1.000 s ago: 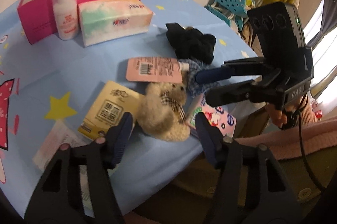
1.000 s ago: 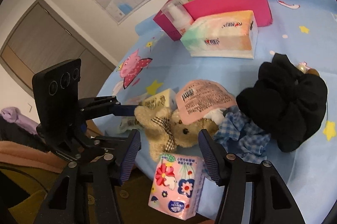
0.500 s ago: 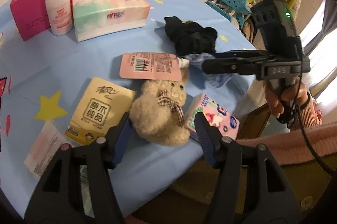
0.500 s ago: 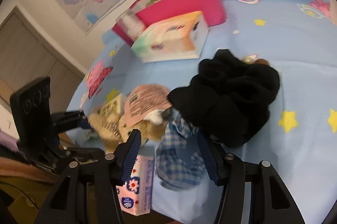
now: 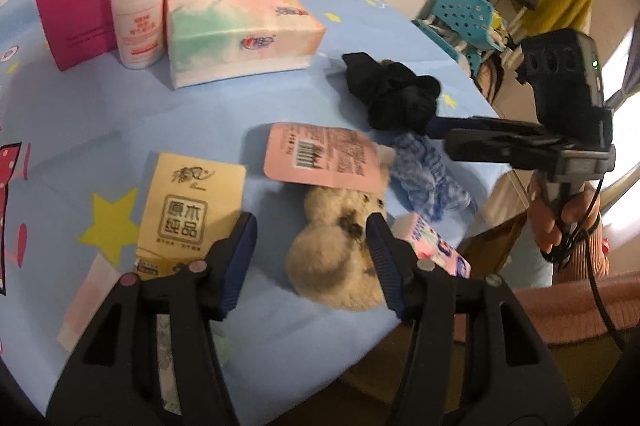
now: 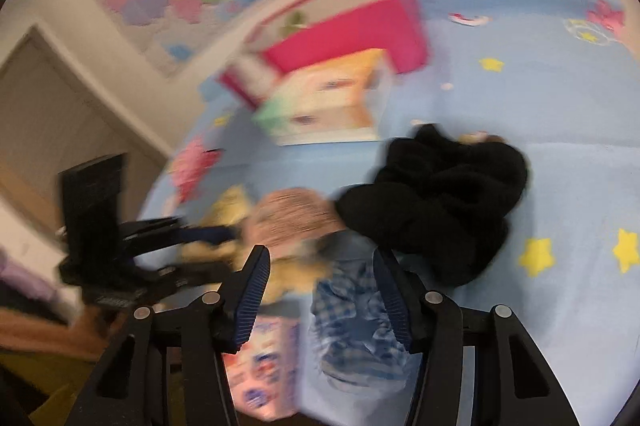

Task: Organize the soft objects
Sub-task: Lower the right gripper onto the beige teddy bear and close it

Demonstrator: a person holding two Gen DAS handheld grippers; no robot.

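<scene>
Both grippers close in on the soft pile

Left gripper (image 5: 312,238), jaws just narrowing yet gripping nothing, now straddles the teddy bear (image 5: 336,258) at lower centre. Right gripper (image 6: 320,286), half open and empty, has swung onto the blue checked cloth (image 6: 356,322) beside the black scrunchie (image 6: 440,202); pickups look imminent.

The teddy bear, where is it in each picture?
Left wrist: the teddy bear lies low in the middle, between the left gripper fingers, under a pink tag.
Right wrist: blurred, the teddy bear sits left of centre, behind the left finger.
Shared landmark: the black cloth.
</scene>
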